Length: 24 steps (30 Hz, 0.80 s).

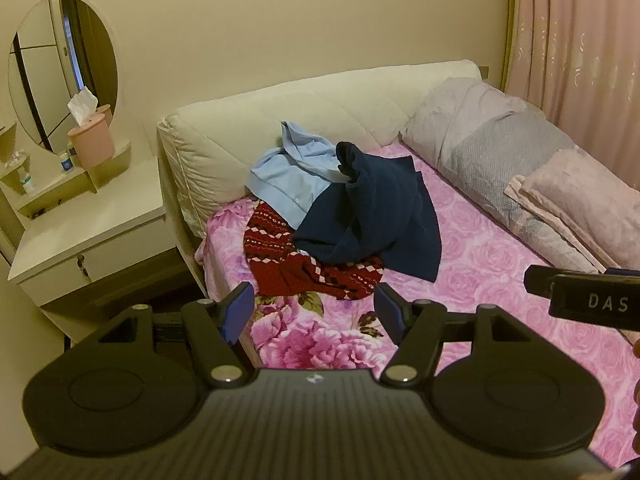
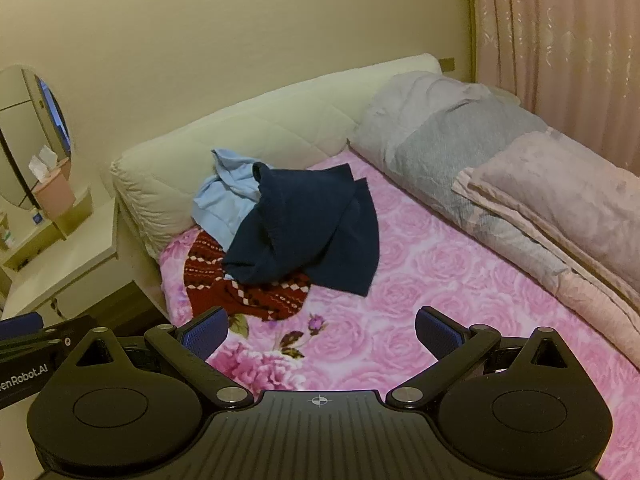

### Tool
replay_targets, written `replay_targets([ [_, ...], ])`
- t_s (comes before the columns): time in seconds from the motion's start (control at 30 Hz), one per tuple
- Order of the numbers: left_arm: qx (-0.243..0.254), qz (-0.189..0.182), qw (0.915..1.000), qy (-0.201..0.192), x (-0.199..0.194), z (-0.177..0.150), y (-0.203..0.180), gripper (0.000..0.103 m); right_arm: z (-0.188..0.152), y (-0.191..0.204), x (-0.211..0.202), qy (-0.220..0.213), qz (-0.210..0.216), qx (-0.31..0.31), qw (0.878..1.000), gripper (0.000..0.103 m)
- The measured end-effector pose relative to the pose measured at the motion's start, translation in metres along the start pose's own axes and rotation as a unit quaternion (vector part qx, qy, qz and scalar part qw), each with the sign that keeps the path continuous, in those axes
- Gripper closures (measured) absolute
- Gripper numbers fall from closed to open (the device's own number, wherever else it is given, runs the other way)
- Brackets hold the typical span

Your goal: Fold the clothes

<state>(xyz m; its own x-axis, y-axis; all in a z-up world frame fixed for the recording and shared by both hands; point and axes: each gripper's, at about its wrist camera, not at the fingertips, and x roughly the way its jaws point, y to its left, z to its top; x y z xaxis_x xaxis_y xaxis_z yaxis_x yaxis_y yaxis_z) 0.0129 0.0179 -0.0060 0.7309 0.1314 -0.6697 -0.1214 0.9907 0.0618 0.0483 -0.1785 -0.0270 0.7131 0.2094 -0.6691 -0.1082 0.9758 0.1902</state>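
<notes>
Pink tissue box [image 1: 91,142] – white tissue [image 1: 83,105] sticking out – on dresser [image 1: 86,216]

Ahead of my jaws the bed [image 1: 480,264] carries a clothes heap [image 1: 344,216]: navy top [image 2: 316,228] over blue shirt [image 1: 288,176] and red knit [image 2: 248,292]. Folded bedding [image 2: 500,168] lies far right.

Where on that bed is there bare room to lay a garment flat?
The rose bedspread lies bare between the clothes pile and the rolled bedding, and forward toward both grippers. It's crowded by the headboard, where the navy garment, blue shirt and red sweater overlap.
</notes>
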Motion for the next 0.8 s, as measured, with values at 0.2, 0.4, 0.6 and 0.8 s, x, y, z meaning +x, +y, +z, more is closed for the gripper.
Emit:
replay_targets([
  [0.2,-0.007,-0.011,0.9998,0.015,0.022,0.007,0.014,0.04,0.001,0.003,0.012,-0.001,-0.003,-0.002,1.0,0.001],
  [0.4,-0.008,-0.029,0.999,0.034,0.057,0.02,0.026,0.04,0.005,0.005,0.035,0.015,0.002,0.007,1.0,0.001],
  [0.6,-0.01,-0.05,0.9973,0.053,0.095,0.033,0.039,0.04,0.013,0.009,0.07,0.035,0.002,0.013,0.999,0.001],
  [0.8,-0.01,-0.062,0.9961,0.063,0.141,0.051,0.055,0.04,0.026,0.007,0.117,0.052,-0.007,0.025,0.998,0.001],
])
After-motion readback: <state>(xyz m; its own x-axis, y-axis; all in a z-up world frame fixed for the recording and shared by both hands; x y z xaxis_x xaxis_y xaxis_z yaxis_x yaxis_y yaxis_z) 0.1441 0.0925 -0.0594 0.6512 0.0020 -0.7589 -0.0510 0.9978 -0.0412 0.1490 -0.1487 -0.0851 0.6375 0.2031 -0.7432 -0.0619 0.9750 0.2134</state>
